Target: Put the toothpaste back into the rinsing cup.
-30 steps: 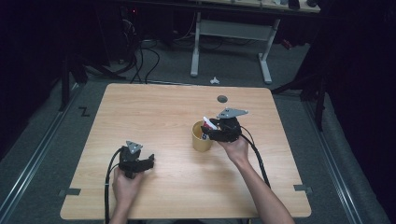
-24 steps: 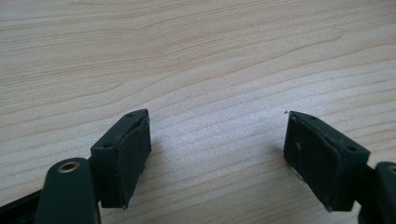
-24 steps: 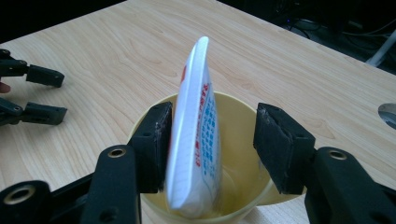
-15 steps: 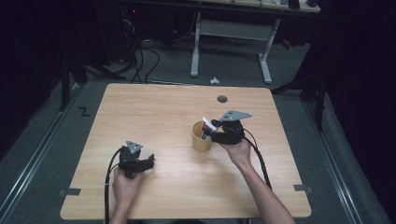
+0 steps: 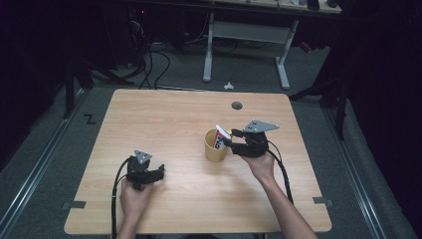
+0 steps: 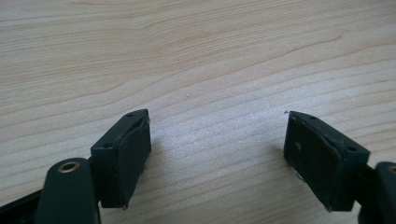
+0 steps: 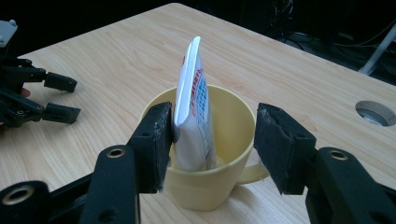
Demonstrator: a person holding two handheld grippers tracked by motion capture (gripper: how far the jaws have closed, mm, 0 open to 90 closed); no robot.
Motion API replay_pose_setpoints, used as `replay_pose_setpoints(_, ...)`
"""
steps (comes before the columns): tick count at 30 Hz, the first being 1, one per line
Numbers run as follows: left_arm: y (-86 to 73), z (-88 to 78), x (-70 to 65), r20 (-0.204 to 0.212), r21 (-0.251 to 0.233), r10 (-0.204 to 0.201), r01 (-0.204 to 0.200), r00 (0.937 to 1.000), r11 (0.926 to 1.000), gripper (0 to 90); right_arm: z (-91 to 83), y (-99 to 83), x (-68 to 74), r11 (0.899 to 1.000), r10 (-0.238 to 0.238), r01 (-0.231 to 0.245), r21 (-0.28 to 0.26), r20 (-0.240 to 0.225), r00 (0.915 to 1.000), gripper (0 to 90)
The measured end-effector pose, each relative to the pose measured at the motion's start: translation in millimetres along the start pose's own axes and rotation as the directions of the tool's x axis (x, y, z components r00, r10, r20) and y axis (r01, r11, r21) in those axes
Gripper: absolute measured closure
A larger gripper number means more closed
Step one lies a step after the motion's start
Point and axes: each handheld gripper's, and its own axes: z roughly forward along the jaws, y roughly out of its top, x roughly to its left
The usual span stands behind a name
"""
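Dark room all around, cables and the legs of a second desk at the far side, light wooden table (image 5: 164,114) lit in the middle.

At the near left: left gripper (image 5: 158,173) resting low on the wood, jaws spread wide, nothing between them but bare grain in the left gripper view (image 6: 217,156). Plenty of free tabletop around it, near edge close behind the hand.

Right of centre: yellow mug (image 5: 217,148) upright, handle toward the right, well in from every edge. Inside it, a white tube with red and blue print (image 5: 221,136), standing on end and leaning against the rim, top sticking well above the cup.

Just right of the mug: right gripper (image 5: 230,142), level, jaws released and standing either side of the cup's mouth (image 7: 210,135). Left pad at or against the tube's side, right pad well clear of it, so no squeeze and no grip.

Judgement on progress: tube already delivered into the mug, gripper let go; left to do, probably only backing the right hand away without tipping the tube or nudging the cup.

Farther right: round grommet hole (image 5: 237,105) toward the far edge, open wood beyond, ample room for withdrawal toward the right.
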Motion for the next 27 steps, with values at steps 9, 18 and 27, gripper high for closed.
replay_pose_setpoints(9, 0.0, 0.0, 0.0, 0.001, 0.001, 0.000, 0.000, 1.0000, 1.0000, 23.5, -12.3, -3.2, -2.2, 1.000, 0.006, -0.006, -0.011, 0.001, 1.0000, 49.4)
replay_pose_setpoints(18, 0.0, 0.0, 0.0, 0.000, 0.000, 0.000, 0.000, 1.0000, 1.0000, 23.4, -23.4, -3.7, -3.3, 1.000, 0.007, -0.007, -0.030, 0.005, 1.0000, 50.0)
replay_pose_setpoints(27, 0.0, 0.0, 0.0, 0.000, 0.000, 0.000, 0.000, 1.0000, 1.0000, 23.5, -30.6, -5.8, -6.9, 0.999, 0.021, -0.020, -0.049, 0.014, 0.9997, 50.3)
